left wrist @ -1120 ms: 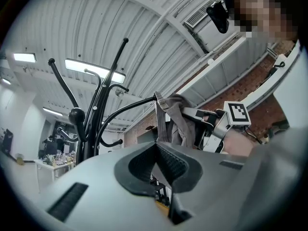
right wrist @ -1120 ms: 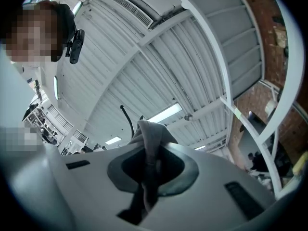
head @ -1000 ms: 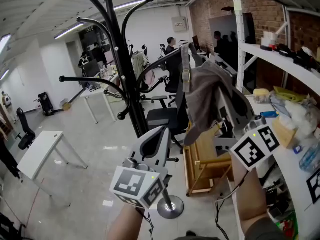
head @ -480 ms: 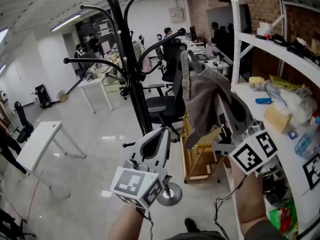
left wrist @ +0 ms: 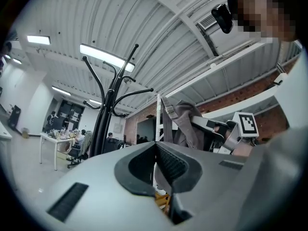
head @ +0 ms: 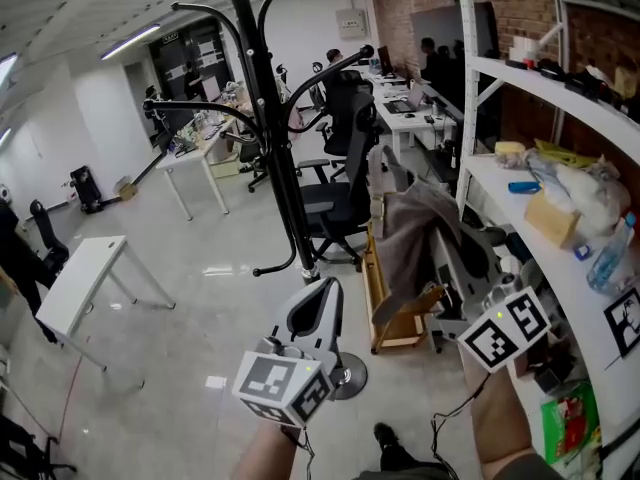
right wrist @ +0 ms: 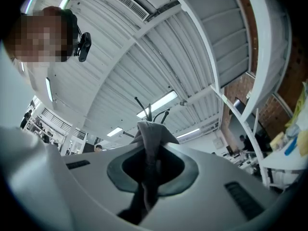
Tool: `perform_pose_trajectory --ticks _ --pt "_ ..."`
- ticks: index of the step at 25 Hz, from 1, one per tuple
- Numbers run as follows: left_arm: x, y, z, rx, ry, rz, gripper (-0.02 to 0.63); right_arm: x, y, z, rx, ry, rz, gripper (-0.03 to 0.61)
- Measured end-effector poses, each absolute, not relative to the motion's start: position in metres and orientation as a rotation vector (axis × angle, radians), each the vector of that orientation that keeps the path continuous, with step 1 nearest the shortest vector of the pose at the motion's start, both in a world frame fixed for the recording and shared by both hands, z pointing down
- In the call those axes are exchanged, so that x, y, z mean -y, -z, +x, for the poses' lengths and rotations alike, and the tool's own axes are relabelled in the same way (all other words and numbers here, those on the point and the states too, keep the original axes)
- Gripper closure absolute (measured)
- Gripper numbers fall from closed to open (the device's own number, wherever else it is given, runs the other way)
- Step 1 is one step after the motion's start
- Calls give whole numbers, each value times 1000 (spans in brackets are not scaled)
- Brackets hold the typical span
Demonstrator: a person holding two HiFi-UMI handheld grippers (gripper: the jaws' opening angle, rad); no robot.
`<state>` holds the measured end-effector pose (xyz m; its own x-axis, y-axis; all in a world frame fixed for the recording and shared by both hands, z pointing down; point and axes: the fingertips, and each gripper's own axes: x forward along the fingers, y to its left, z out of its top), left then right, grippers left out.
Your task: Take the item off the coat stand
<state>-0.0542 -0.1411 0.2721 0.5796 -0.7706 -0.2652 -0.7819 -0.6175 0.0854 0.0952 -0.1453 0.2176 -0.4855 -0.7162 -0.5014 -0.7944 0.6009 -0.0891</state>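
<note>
Right gripper view shows the right claw [right wrist: 150, 160] clamped on the grey fabric item [right wrist: 153, 131]; the left claw [left wrist: 155, 150] is closed, empty. In the head view the item hangs clear of the coat stand [head: 272, 138], so removal looks done; only putting it down seems left.

Coat stand [head: 272, 138] runs off the picture's upper edge above the left gripper [head: 320, 293], which covers part of its round base [head: 350, 376]. Grey garment [head: 410, 238] hides the right gripper's [right wrist: 150, 167] jaw tips from the head view. Beyond, people [head: 334, 58] at desks [head: 398, 108] are too small to make out.
</note>
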Motion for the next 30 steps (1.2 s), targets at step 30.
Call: perform_pose_trajectory --ticks 30 --pt "70 -339 -10 -1436 -358 -2884 606 64 -314 126 -2447 8 -1221 549"
